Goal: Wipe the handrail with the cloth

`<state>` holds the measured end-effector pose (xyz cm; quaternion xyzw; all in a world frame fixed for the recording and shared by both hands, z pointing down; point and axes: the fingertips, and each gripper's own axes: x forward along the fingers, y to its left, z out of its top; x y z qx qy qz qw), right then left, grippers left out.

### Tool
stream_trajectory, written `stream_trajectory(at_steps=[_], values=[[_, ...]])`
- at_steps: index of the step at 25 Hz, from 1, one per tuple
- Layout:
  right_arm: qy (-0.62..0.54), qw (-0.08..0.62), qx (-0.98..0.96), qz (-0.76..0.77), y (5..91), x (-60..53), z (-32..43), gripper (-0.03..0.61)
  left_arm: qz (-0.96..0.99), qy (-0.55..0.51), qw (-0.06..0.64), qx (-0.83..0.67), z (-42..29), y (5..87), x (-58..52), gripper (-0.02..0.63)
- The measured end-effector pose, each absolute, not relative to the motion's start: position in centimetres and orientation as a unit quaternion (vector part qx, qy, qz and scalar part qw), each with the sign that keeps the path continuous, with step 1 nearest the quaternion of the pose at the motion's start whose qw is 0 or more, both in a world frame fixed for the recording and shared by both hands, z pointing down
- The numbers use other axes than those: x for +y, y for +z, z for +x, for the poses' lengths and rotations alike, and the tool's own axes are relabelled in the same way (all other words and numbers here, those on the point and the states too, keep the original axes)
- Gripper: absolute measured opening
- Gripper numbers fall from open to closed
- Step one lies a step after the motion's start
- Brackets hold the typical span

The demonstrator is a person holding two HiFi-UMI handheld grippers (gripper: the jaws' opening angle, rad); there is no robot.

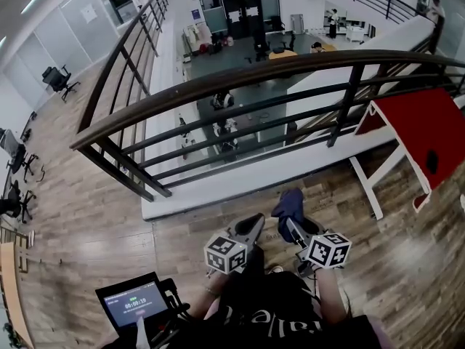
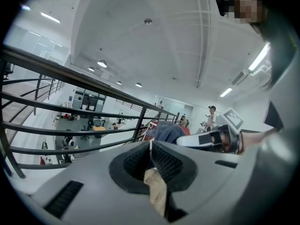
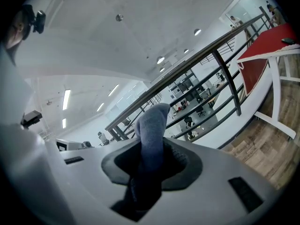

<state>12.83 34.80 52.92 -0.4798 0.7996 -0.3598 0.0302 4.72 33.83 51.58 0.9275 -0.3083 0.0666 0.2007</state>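
Blue-grey cloth (image 3: 152,125) stands clamped in the right gripper (image 3: 151,165), well apart from the curved brown wooden handrail (image 1: 254,75); the left gripper (image 2: 151,154) hovers alongside, jaws pressed together, empty.

a wood plank floor (image 1: 80,217) runs along a mezzanine edge; black office chairs (image 1: 57,78) stand at left, a red-topped white table (image 1: 429,133) at right, strip lights (image 2: 49,17) overhead.

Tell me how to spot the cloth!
Find the long, curved brown handrail up top. Below it, the right gripper pinches the cloth. It's the only soft, blue-grey thing there, poking up like a sock.
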Motion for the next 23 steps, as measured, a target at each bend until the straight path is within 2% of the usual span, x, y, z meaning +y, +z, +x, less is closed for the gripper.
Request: stream_trajectory(at_steps=[16, 23], values=[[-0.361, 0.023, 0.8, -0.478, 53.2, 33.4, 13.2, 0.098, 0.926, 0.069, 0.205, -0.309, 4.9, 51.7, 32.4, 0.003], [-0.357, 0.021, 0.803, -0.478, 52.7, 36.8, 11.5, 0.098, 0.93, 0.059, 0.202, -0.302, 3.6, 51.1, 35.7, 0.003]])
